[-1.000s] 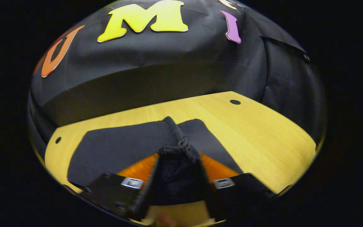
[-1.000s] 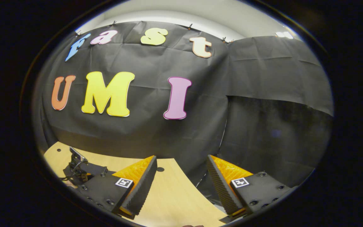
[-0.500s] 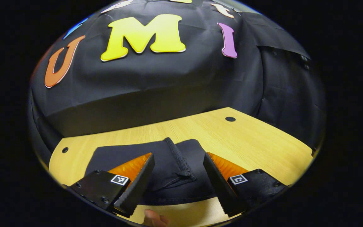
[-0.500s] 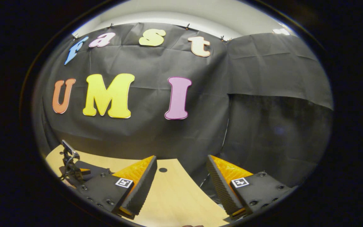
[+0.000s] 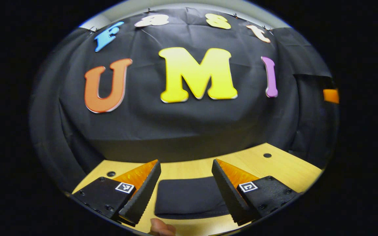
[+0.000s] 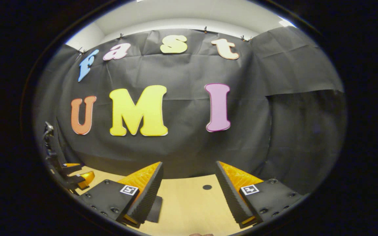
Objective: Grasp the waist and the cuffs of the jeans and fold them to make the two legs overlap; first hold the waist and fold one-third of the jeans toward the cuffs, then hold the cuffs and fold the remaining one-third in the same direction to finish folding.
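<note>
The dark jeans [image 5: 189,198] lie folded in a flat, compact rectangle on the wooden table [image 5: 284,167]. My left gripper [image 5: 185,162] is open above the table. The folded jeans show between its fingers, and neither finger touches the cloth. In the right gripper view a dark edge of the jeans [image 6: 156,208] peeks out beside the left finger. My right gripper [image 6: 189,163] is open over bare wood with nothing between its fingers. The left gripper [image 6: 61,165] also appears at the far left of that view, raised off the table.
A fingertip [image 5: 161,227] of the holding hand shows at the bottom edge. The table has small round holes [image 5: 267,155] [image 6: 207,187] near its far edge, which meets the black cloth wall. An orange patch [image 5: 330,95] sits at the right edge.
My left gripper opened and let go of the jeans, then rose and tilted up away from them. The jeans now lie folded flat. The right gripper stayed open and swung slightly.
</note>
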`<state>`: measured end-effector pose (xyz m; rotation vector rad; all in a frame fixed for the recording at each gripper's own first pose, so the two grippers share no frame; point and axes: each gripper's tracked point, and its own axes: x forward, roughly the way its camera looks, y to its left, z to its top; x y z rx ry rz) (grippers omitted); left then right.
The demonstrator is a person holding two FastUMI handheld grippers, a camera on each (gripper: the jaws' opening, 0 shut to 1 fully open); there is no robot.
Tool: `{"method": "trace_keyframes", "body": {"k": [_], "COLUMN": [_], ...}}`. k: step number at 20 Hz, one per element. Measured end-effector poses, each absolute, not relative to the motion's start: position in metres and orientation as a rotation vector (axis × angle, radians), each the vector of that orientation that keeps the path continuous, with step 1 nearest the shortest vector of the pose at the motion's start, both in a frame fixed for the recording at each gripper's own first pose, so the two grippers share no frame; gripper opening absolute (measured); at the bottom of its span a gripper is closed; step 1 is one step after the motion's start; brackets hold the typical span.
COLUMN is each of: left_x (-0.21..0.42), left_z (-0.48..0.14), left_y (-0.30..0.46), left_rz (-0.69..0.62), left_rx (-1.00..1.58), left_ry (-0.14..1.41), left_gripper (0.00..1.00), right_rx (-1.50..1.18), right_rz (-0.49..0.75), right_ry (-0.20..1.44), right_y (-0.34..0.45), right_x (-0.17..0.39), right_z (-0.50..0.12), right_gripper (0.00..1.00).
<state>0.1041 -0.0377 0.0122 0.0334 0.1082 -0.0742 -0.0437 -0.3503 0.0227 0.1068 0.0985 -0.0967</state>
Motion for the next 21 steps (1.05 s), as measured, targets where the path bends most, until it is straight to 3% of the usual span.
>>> {"method": "trace_keyframes", "body": {"k": [8,21], "left_x": [0.060,0.055], "left_z": [0.079,0.075], "left_y": [0.030,0.028], "left_rz": [0.072,0.081], "left_rx": [-0.001,-0.020], "left_ry": [0.010,0.034], "left_gripper": [0.99,0.99], "right_rx": [0.180,0.168], "right_rz": [0.063,0.133], "right_ry": [0.072,0.046], "right_y": [-0.265,-0.239], "right_x": [0.002,0.009], "right_z": [0.013,0.022], "right_gripper": [0.97,0.96]}}
